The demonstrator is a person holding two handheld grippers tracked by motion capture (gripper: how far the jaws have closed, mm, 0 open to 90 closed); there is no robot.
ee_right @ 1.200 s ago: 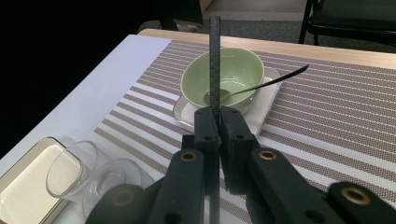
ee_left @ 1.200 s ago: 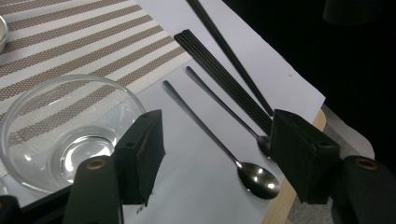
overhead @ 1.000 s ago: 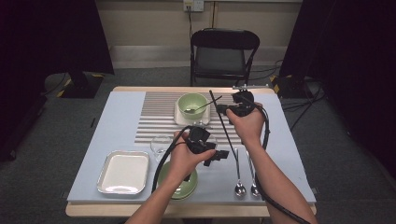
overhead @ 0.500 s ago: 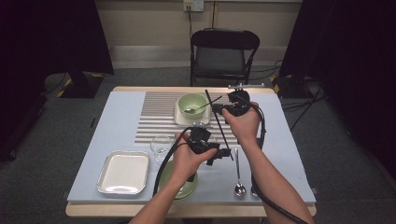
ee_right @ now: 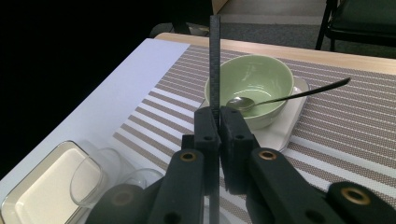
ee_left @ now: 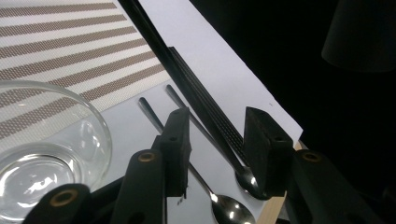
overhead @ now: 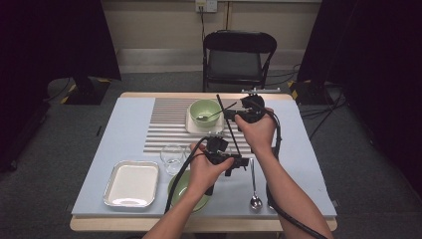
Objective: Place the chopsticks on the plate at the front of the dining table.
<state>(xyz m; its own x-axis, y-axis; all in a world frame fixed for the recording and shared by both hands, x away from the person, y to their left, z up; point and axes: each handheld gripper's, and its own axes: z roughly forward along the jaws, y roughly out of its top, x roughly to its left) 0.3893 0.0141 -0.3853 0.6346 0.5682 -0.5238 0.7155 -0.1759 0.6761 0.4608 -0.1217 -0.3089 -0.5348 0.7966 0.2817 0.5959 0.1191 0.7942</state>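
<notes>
At center frame in the high view, your right gripper [overhead: 230, 115] is clamped on a thin black ruler [overhead: 226, 125], jaws pressed together on its flat sides, the strip slanting up over the striped placemat [overhead: 166, 124]. Just left of it, a spoon [ee_right: 280, 98] rests in the green bowl [overhead: 205, 112] on its white square dish [ee_right: 285, 128]. Lower, your left gripper [ee_left: 217, 140] has its jaws apart astride the ruler's lower length, above two spoons [ee_left: 224, 203] lying on the pale blue mat [overhead: 119, 129], with a clear glass bowl [ee_left: 46, 144] at left.
</notes>
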